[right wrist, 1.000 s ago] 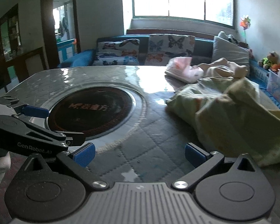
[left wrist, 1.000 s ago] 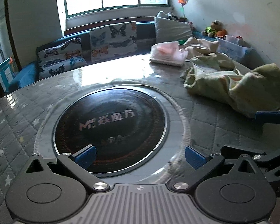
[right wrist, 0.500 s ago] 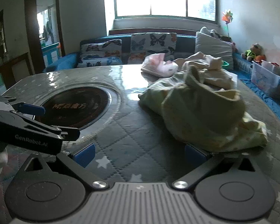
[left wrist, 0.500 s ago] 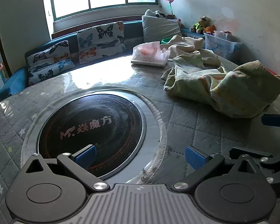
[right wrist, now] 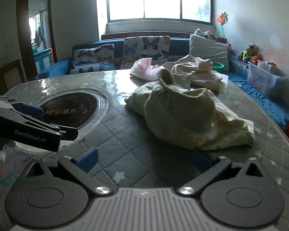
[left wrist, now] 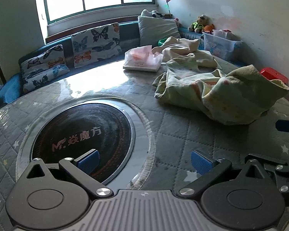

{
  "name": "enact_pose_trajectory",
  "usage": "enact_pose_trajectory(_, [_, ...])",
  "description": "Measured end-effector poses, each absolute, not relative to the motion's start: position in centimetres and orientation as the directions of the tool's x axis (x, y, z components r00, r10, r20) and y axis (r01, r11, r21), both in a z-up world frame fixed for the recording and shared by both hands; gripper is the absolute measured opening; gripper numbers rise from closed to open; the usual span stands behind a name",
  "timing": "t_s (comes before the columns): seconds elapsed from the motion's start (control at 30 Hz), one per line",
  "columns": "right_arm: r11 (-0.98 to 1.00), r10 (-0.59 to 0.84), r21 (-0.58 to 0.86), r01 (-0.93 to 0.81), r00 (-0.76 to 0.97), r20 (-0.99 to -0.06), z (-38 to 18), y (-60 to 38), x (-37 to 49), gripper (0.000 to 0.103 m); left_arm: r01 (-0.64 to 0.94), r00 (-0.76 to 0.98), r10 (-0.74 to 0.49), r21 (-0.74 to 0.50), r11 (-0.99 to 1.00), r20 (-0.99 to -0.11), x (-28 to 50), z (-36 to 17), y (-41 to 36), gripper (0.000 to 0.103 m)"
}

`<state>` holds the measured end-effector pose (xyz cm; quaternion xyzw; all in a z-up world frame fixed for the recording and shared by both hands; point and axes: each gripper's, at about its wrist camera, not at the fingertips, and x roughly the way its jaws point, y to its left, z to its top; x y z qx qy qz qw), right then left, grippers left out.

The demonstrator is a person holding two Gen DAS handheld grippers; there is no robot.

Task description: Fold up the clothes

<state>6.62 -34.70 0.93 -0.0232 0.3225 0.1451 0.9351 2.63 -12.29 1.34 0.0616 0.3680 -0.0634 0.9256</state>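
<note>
A crumpled pale green garment [left wrist: 217, 94] lies in a heap on the quilted round table [left wrist: 173, 130]; it also shows in the right wrist view [right wrist: 186, 115]. A cream garment [left wrist: 188, 52] lies behind it, seen too in the right wrist view [right wrist: 200, 73]. My left gripper [left wrist: 143, 159] is open and empty, low over the table near the dark round hotplate [left wrist: 82, 132]. My right gripper [right wrist: 142, 158] is open and empty, just short of the green heap's near edge. The left gripper's side shows at the left of the right wrist view [right wrist: 28, 127].
A pink-and-white packet [left wrist: 143, 59] lies on the table's far side. A sofa with butterfly cushions [left wrist: 95, 42] runs behind. A clear storage box [left wrist: 221, 42] and a red object [left wrist: 273, 75] stand at the right by the wall.
Both grippers have swung right and moved toward the clothes. The green heap now sits closer and more central in both views. Both stay open.
</note>
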Motion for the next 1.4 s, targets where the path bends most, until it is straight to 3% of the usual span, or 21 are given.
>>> enact_pose_trajectory(0.6, [0.979,0.179,0.017,-0.205,0.811,-0.556,3.3,-40.7,8.6,0.103,0.202,0.724,-0.096,0.076,0.976,-0.683,4.5,2.5,-15.2,0.103])
enact_pose_trajectory(0.77, [0.983,0.154,-0.001,-0.182,0.834,-0.53,3.0,-37.7,5.2,0.103,0.202,0.726,-0.094,0.081,0.976,-0.681,5.3,2.8,-15.4,0.103])
enact_pose_trajectory(1.2, [0.967,0.214,-0.012,-0.253,0.84,-0.498,4.2,-35.8,6.2,0.103,0.191,0.741,-0.086,0.086,0.978,-0.667,7.4,4.1,-15.2,0.103])
enact_pose_trajectory(1.4, [0.951,0.251,-0.024,-0.31,0.812,-0.527,3.5,-34.6,6.8,0.089,0.185,0.749,-0.081,0.09,0.979,-0.658,7.9,4.7,-14.9,0.103])
